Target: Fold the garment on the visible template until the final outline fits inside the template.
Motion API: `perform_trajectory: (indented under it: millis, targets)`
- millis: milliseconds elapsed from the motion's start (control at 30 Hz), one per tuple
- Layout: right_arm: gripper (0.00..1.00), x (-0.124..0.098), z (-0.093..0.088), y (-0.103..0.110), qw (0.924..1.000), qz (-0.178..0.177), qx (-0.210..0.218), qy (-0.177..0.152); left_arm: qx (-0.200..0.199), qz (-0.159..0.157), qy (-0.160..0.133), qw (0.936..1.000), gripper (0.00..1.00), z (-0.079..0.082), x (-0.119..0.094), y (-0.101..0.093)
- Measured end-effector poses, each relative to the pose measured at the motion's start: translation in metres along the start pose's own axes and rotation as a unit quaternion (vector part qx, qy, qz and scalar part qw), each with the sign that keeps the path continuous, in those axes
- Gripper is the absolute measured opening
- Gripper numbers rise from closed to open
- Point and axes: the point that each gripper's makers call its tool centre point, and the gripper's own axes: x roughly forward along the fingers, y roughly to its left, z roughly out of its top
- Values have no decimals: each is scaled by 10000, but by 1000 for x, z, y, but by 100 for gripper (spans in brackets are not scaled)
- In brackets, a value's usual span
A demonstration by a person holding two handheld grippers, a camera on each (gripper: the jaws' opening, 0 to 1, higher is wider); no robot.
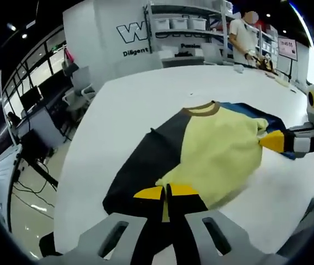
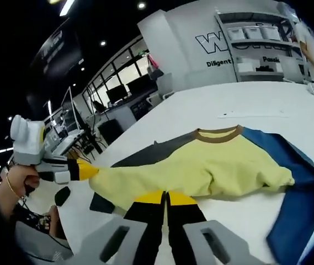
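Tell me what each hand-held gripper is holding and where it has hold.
Both hold the garment. The left hand-held gripper is shut on the hem edge of its yellow layer; the right hand-held gripper is shut on the same yellow edge, farther along.

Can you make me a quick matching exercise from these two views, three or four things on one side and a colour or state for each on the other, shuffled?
Column one:
1. garment body
2. collar
3. table
4. left gripper

Column two:
A. white
B. brown
C. pale yellow
D. shut on the garment's edge

Pairs: 1-C, 2-B, 3-A, 4-D

The garment also has a blue sleeve and a dark grey sleeve. The right gripper is likewise shut on the cloth.
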Motion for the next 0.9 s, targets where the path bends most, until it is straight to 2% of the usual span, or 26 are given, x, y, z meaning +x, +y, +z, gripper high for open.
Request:
perform_trajectory:
  millis: [300, 567, 700, 767, 800, 833, 900]
  targets:
    - [0, -24, 41, 5, 9978, -111, -325, -560, -172, -332, -253, 9990, 6, 11, -21, -15]
    - [0, -46, 61, 14, 9942, -167, -804, -695, -317, -715, -379, 9962, 6, 21, -41, -31]
    - [0, -57, 54, 9, 9936, -355, -1013, -356, -322, -839, -318, 9954, 6, 19, -49, -38]
    - [0, -64, 50, 11, 9942, -263, -1015, -229, -359, -951, -169, 9947, 6, 13, -54, -42]
    - [0, -68, 42, 11, 9949, -247, -981, -6, -355, -966, -146, 9946, 6, 12, -55, -43]
    - [0, -70, 39, 10, 9951, -230, -957, 43, -346, -1027, 22, 9941, 6, 5, -57, -46]
    - [0, -76, 26, 13, 9958, -98, -864, 285, -292, -1047, 126, 9940, 6, -2, -60, -50]
